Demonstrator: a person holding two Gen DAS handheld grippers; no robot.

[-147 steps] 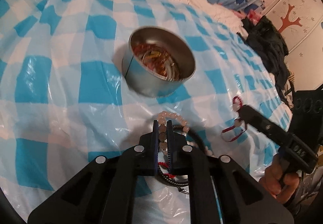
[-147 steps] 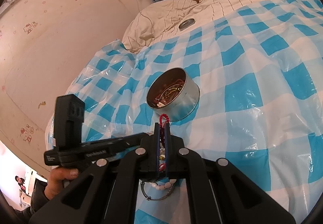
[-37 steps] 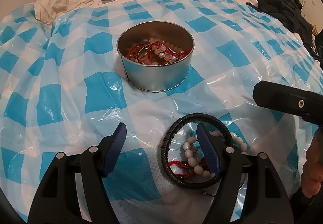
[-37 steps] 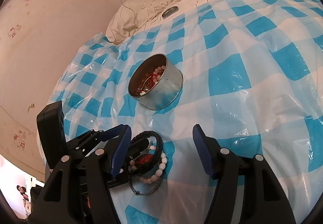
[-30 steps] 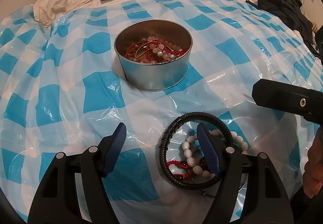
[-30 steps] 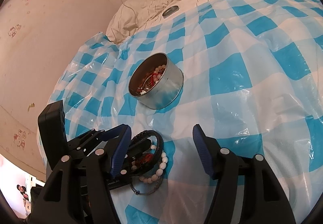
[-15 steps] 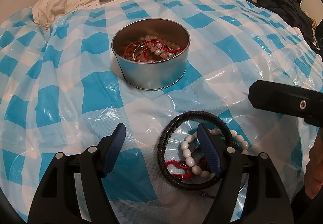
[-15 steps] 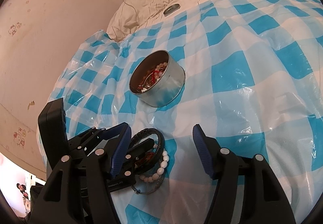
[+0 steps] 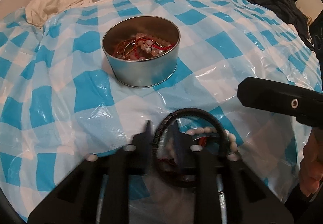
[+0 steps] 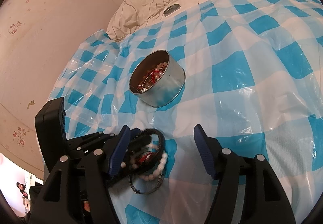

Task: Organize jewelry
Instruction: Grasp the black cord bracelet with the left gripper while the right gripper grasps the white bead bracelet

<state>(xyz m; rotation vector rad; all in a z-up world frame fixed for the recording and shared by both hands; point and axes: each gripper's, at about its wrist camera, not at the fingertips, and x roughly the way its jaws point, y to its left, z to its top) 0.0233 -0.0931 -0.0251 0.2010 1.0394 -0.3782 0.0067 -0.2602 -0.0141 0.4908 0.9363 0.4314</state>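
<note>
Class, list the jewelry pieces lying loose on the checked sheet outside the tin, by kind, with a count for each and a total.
Black braided bangle: 1
White bead bracelet: 1
Red cord piece: 1
Thin metal bangle: 1
Total: 4
More may lie hidden under the left gripper, whose jaws are closing on the black bangle.

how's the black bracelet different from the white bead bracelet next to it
The thick black ribbed bracelet is one continuous dark band; the white bead bracelet is a string of separate pale round beads. The black one is the wider loop, and the white beads lie partly inside it. The left gripper is closing with the black band between its fingers; nothing grips the white one. Both lie on the blue checked plastic sheet.
</note>
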